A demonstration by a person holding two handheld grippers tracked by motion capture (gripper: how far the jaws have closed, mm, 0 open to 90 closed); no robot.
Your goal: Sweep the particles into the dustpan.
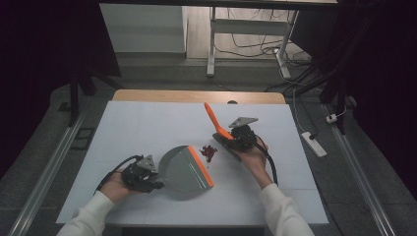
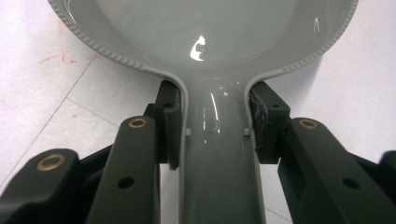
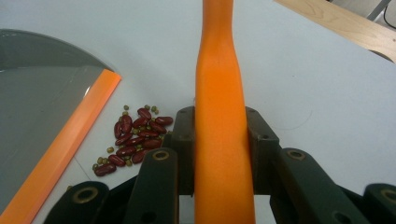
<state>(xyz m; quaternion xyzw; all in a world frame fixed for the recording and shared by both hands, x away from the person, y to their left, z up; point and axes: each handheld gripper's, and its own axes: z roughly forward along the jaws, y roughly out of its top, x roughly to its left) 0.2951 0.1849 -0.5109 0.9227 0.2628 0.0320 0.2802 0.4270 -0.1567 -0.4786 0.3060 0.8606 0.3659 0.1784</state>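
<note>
Jaws of left gripper (image 1: 156,180) clamp dustpan (image 1: 187,169) handle, lip facing beans (image 1: 208,152); right gripper (image 1: 235,139) pinches upright-tilted orange brush (image 1: 215,121).

A lab-like recording space — dark curtains (image 1: 34,44), loose floor cables (image 1: 255,49), a power strip (image 1: 313,143) beside the table (image 1: 147,128).

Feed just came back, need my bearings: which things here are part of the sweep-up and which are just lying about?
In the job:
dustpan, in left gripper
orange brush, in right gripper
spilled beans

Lying about:
power strip
floor cables
</note>
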